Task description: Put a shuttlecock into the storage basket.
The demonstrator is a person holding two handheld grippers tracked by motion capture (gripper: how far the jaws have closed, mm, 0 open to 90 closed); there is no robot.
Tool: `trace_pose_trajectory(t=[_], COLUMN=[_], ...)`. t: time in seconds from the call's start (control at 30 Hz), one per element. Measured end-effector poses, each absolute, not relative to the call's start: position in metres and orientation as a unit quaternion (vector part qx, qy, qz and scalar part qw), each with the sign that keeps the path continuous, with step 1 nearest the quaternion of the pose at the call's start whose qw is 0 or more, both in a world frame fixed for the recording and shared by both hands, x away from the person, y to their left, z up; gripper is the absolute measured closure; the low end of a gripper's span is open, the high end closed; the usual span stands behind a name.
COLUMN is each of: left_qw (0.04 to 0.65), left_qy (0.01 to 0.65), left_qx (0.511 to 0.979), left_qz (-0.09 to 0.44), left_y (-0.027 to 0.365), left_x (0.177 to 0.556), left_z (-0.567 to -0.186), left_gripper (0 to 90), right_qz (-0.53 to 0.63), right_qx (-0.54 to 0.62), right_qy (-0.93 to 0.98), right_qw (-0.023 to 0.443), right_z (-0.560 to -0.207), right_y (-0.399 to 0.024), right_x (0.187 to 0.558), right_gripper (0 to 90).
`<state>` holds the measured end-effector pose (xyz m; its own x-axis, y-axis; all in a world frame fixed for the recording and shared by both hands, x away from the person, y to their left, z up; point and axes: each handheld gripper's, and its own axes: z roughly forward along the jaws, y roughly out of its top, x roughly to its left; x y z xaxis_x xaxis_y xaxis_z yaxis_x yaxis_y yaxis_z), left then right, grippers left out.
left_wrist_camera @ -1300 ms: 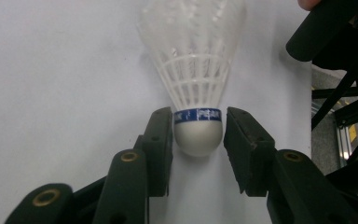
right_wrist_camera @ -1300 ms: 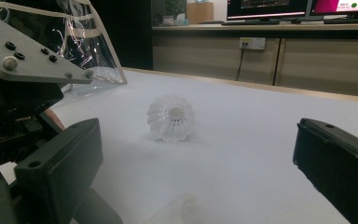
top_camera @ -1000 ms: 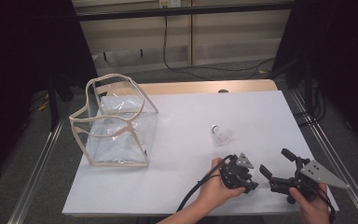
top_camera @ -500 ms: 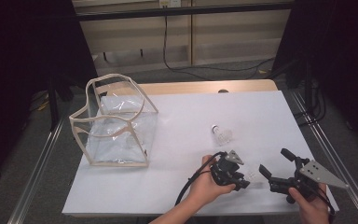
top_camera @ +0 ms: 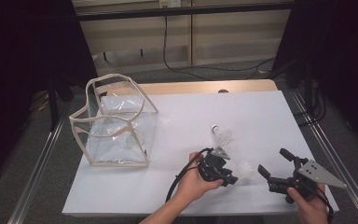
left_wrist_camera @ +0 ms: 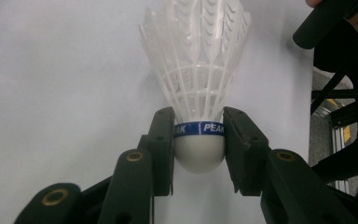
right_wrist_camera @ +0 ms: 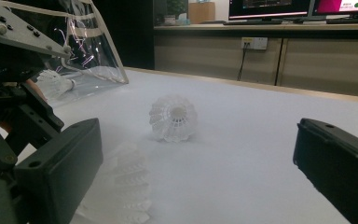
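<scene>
My left gripper (top_camera: 232, 177) is shut on the rounded cork base of a white feather shuttlecock (top_camera: 245, 170), low over the near part of the white table. In the left gripper view the pads (left_wrist_camera: 164, 140) clamp the cork at its blue band and the shuttlecock (left_wrist_camera: 196, 56) points away from me. My right gripper (top_camera: 272, 160) stands wide open just right of it with nothing between its fingers; in its own view the right gripper (right_wrist_camera: 196, 158) looks at a second shuttlecock (right_wrist_camera: 173, 117) lying on the table. That second shuttlecock (top_camera: 221, 134) lies beyond both hands.
A clear plastic bag with beige trim (top_camera: 116, 123) stands open at the left of the table (top_camera: 261, 107). Another shuttlecock (right_wrist_camera: 53, 84) lies inside the bag (right_wrist_camera: 91, 51). Metal rails run along both table sides, and cables hang at the back.
The left hand has carried the held shuttlecock a little to the left, away from the right gripper. The right hand has stayed where it was.
</scene>
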<state>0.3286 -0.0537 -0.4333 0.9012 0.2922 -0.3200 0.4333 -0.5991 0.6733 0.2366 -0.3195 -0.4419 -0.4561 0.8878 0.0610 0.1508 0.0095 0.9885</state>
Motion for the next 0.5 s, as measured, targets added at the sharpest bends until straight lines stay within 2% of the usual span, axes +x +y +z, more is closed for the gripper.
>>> trace_pose_trajectory(t=[0.5], left_qw=[0.395], left_qy=[0.227], left_qx=[0.887], left_qz=[-0.077], left_y=[-0.025], left_x=[0.341], left_z=[-0.422], left_gripper=[65.5], right_qz=[0.570], right_qx=[0.406], right_qy=[0.638], right_qw=[0.321], right_z=[-0.443], right_y=[-0.317], right_x=[0.237], right_gripper=[1.0])
